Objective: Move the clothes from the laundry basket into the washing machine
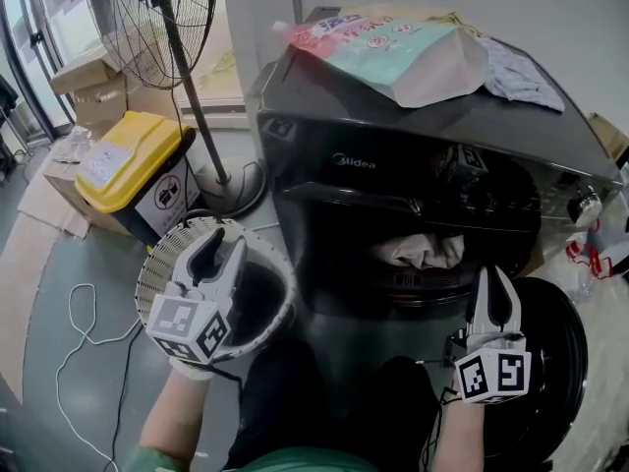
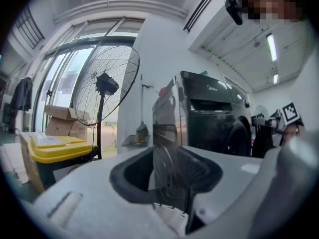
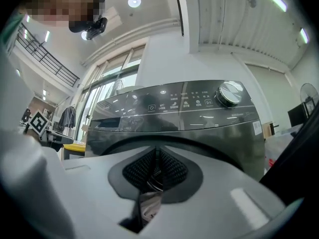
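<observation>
Head view, starting at the left: a yellow-lidded bin (image 1: 133,150) and a standing fan (image 1: 157,13) sit on the floor, and nearer the person the left gripper (image 1: 224,244) has its jaws clamped on the rim of the white laundry basket (image 1: 162,264), whose ribbed wall stands between them in the left gripper view. Right of it is the dark washing machine (image 1: 413,136), with pale clothes (image 1: 423,252) bunched in its open drum mouth. Just below that opening the right gripper (image 1: 493,283) hovers with its jaws pressed together, beside the round door (image 1: 560,342) hanging open.
</observation>
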Demonstrator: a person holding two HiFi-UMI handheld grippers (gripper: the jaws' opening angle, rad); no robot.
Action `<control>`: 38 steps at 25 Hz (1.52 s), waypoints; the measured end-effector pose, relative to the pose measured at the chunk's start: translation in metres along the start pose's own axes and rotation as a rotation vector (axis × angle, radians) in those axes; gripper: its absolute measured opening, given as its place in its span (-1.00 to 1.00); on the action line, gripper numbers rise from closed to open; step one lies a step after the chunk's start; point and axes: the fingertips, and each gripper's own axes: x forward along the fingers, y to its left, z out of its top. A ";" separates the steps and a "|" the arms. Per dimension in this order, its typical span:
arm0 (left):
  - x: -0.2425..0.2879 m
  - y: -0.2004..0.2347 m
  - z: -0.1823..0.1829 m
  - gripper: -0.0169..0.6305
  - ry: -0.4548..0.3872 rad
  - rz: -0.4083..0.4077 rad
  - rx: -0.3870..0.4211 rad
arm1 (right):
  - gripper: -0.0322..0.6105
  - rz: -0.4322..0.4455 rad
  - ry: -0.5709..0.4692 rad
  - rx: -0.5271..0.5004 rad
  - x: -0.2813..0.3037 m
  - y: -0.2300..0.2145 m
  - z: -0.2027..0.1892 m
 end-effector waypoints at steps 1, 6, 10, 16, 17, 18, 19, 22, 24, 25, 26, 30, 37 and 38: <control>-0.001 0.000 0.000 -0.49 -0.001 0.003 0.000 | -0.84 0.003 0.000 -0.004 0.000 0.001 0.001; -0.002 0.003 -0.001 -0.49 0.003 0.011 -0.003 | -0.84 0.024 -0.005 -0.007 -0.001 0.010 0.004; -0.001 0.002 -0.004 -0.49 0.007 0.007 -0.005 | -0.84 0.026 0.009 -0.017 -0.001 0.012 -0.001; -0.001 0.004 -0.005 -0.49 0.009 0.005 -0.004 | -0.84 0.024 0.024 -0.028 -0.001 0.014 -0.009; -0.001 0.004 -0.006 -0.49 0.010 0.005 -0.004 | -0.84 0.024 0.026 -0.027 -0.001 0.014 -0.010; -0.001 0.004 -0.006 -0.49 0.011 0.004 -0.004 | -0.84 0.024 0.027 -0.027 -0.001 0.014 -0.010; -0.001 0.004 -0.007 -0.49 0.012 0.004 -0.004 | -0.84 0.023 0.027 -0.027 -0.001 0.014 -0.010; -0.002 0.004 -0.007 -0.49 0.013 0.004 -0.003 | -0.84 0.023 0.028 -0.024 -0.001 0.014 -0.011; -0.003 0.004 -0.007 -0.49 0.015 0.005 -0.003 | -0.84 0.023 0.028 -0.022 -0.001 0.014 -0.010; -0.003 0.004 -0.007 -0.49 0.016 0.006 -0.003 | -0.84 0.024 0.027 -0.020 -0.001 0.014 -0.010; -0.004 0.004 -0.007 -0.49 0.016 0.006 -0.002 | -0.85 0.025 0.026 -0.018 -0.001 0.014 -0.010; -0.005 0.005 -0.007 -0.49 0.018 0.008 0.000 | -0.85 0.026 0.023 -0.016 -0.001 0.015 -0.008; -0.004 0.005 -0.008 -0.49 0.024 0.006 0.000 | -0.85 0.027 0.032 -0.016 -0.001 0.013 -0.011; -0.004 0.005 -0.008 -0.49 0.024 0.006 0.001 | -0.85 0.026 0.032 -0.017 -0.001 0.013 -0.011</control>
